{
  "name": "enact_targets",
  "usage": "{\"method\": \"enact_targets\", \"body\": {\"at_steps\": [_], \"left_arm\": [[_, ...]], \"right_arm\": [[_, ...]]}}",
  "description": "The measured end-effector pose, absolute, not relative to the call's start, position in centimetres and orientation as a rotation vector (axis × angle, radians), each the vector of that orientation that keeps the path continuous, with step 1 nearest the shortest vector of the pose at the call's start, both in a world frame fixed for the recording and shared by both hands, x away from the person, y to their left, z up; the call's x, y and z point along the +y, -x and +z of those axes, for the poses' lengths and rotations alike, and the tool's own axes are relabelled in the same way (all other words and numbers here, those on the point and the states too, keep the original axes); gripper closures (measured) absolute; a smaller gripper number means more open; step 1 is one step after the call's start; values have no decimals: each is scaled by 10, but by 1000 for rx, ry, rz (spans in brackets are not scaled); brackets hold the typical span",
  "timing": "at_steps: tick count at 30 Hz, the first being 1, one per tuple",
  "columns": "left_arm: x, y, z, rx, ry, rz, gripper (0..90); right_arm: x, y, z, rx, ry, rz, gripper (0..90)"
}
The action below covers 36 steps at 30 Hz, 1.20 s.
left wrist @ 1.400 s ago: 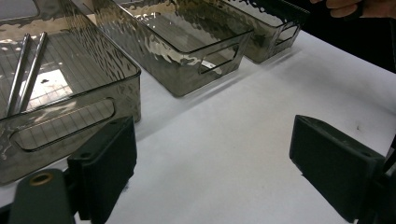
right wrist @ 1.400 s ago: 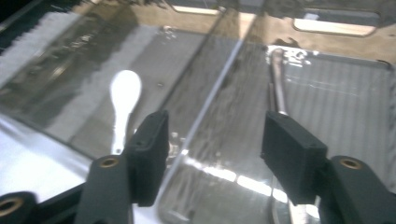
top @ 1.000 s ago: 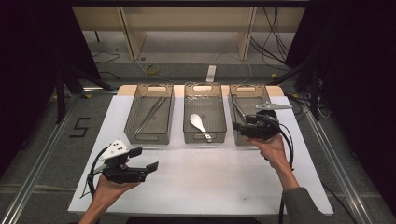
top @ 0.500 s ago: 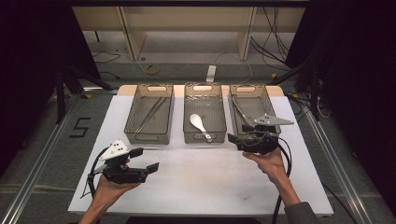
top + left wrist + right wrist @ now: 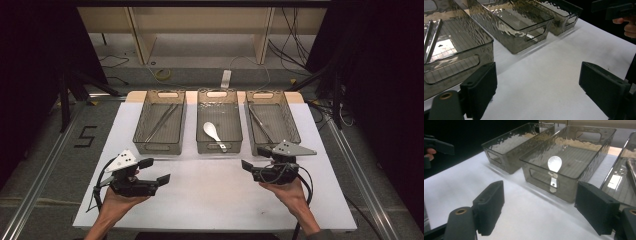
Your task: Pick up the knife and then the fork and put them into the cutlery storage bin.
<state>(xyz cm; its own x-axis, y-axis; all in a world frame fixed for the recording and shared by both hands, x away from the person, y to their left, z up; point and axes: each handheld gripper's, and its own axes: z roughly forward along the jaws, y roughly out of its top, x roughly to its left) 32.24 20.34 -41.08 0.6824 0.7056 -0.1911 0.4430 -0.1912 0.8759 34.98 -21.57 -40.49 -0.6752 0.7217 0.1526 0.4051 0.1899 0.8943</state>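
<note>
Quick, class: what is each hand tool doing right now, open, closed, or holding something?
Left tool: open, holding nothing, over the white table.
Right tool: open, holding nothing.

Brightly lit from above; dark surroundings. Glare on the rippled bin walls [image 5: 524,27]; near jaws slightly soft.

three clear bins [image 5: 160,122] are lined up; one white spoon [image 5: 212,132] and two grippers [image 5: 155,172] are counted.
</note>
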Motion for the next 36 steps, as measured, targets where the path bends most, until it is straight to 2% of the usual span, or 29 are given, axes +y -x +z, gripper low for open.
{"method": "enact_targets", "body": {"at_steps": [17, 36], "left_arm": [[205, -322, -409, 890, -1803, 297, 143], [204, -320, -409, 874, -1802, 281, 144]], "right_arm": [[-224, -315, -425, 2152, -1063, 1491, 232], [-236, -303, -437, 2141, -1115, 1453, 212]]}}
